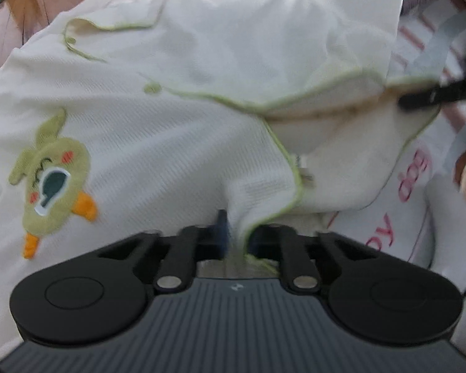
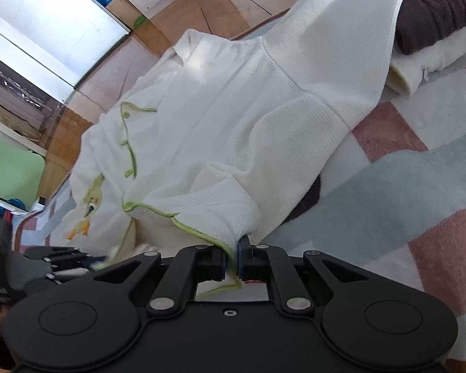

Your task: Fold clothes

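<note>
The white garment [image 2: 233, 130] lies spread on a checked blanket [image 2: 419, 161], its duck patch [image 1: 52, 180] toward the left and a sleeve trailing up to the right. Left of the garment's open collar, the left gripper [image 1: 236, 233] has its fingers closed on the green-trimmed front edge; right of the collar, the right gripper [image 2: 233, 258] pinches the same trim just as tightly. To fold cleanly, both hands should probably carry the edge together, keeping it taut and level so the fabric lands without bunching.
</note>
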`<state>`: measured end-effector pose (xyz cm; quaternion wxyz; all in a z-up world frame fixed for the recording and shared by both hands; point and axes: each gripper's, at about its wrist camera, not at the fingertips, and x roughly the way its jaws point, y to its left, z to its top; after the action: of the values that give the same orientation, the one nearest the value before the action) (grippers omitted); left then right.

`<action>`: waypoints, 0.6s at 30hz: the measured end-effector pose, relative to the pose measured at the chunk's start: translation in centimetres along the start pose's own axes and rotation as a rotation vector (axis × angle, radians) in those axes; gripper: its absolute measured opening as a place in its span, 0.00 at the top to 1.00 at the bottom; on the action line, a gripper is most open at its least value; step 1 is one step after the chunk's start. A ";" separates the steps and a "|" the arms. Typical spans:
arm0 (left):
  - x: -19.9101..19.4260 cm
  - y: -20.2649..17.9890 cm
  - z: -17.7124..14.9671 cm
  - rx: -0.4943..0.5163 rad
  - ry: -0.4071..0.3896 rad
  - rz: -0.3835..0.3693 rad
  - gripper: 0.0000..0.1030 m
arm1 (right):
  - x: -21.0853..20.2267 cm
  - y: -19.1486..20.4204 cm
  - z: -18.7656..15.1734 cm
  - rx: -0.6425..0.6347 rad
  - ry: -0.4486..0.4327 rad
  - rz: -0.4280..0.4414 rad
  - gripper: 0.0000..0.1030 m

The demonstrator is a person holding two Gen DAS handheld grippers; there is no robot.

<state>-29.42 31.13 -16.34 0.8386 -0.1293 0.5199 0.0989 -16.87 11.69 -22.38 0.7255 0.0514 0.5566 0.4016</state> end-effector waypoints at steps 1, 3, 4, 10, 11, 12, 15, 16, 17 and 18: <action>-1.3 0.8 0.5 -0.021 -0.033 -0.001 0.92 | 0.1 0.0 0.1 0.010 0.008 -0.003 0.91; -4.8 2.7 1.7 -0.075 -0.099 -0.024 0.92 | -0.5 0.0 0.3 0.089 0.043 0.060 0.91; -6.6 3.5 2.1 -0.093 -0.116 -0.055 0.92 | -1.3 0.1 0.2 0.145 0.059 0.153 0.91; -9.4 4.3 1.4 -0.002 0.043 -0.204 0.78 | -7.3 1.8 -1.6 0.105 0.094 0.478 0.91; -7.8 3.8 0.9 0.018 0.098 -0.182 0.69 | -7.4 2.1 -2.3 0.030 0.102 0.407 0.91; -6.2 3.4 0.3 0.032 0.140 -0.167 0.68 | -6.6 2.1 -3.2 -0.029 0.130 0.301 0.91; -1.9 2.8 -1.2 -0.058 0.238 -0.219 0.63 | -2.5 1.6 -5.9 -0.090 0.219 0.060 0.91; -1.4 2.8 -1.3 -0.094 0.235 -0.222 0.61 | -2.1 1.1 -6.1 -0.032 0.198 0.094 0.91; -1.3 2.7 -1.2 -0.123 0.213 -0.222 0.56 | -1.8 0.8 -6.1 0.020 0.205 0.135 0.90; -1.4 2.7 -1.0 -0.145 0.194 -0.231 0.54 | -1.9 0.8 -5.9 0.043 0.200 0.158 0.88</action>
<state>-31.71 33.30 -15.81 0.7788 -0.2572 0.5716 0.0263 -22.43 8.81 -22.68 0.6312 0.0704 0.6286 0.4488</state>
